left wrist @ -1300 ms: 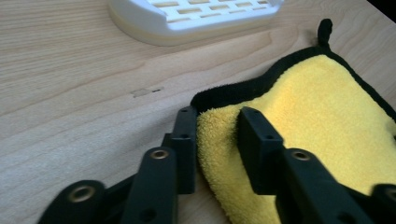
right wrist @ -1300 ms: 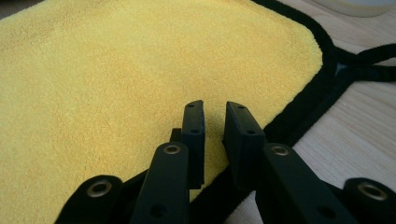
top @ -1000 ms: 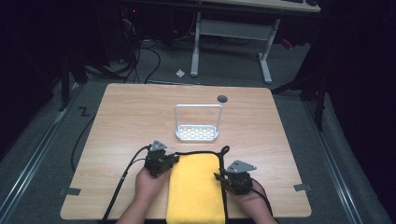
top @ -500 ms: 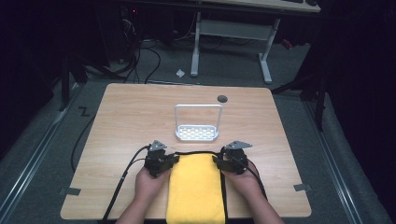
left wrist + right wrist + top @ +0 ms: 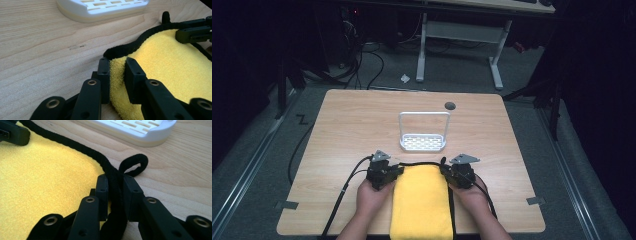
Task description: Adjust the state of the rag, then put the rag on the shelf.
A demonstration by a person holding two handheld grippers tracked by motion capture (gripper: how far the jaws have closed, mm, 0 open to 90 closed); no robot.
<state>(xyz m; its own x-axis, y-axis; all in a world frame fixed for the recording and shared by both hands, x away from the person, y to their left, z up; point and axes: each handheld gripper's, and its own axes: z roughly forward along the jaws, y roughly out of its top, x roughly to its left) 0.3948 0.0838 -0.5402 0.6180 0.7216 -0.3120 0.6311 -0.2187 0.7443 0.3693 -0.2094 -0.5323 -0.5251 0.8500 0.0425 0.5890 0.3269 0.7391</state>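
A yellow towel (image 5: 421, 200) with black edging lies at the table's near edge, between the person's hands. My left gripper (image 5: 398, 170) (image 5: 117, 65) is shut on the towel's far left corner, with yellow pile (image 5: 162, 65) bunched between its jaws. My right gripper (image 5: 445, 170) (image 5: 115, 181) has just been closing, and its jaws now pinch the black edging at the far right corner. This is beside the towel's hanging loop (image 5: 132, 163). Each gripper view shows the other gripper farther along the towel's far edge.
A white slotted rack (image 5: 423, 142) with a tall hoop handle stands just beyond the towel, mid-table. A dark round hole (image 5: 450, 105) sits near the table's far edge. Cables trail from both grippers toward the near edge. Desk legs and floor cables lie beyond the table.
The right gripper moved forward along the towel's right side to its far right corner and closed on the edging. The left gripper stayed put on its corner.
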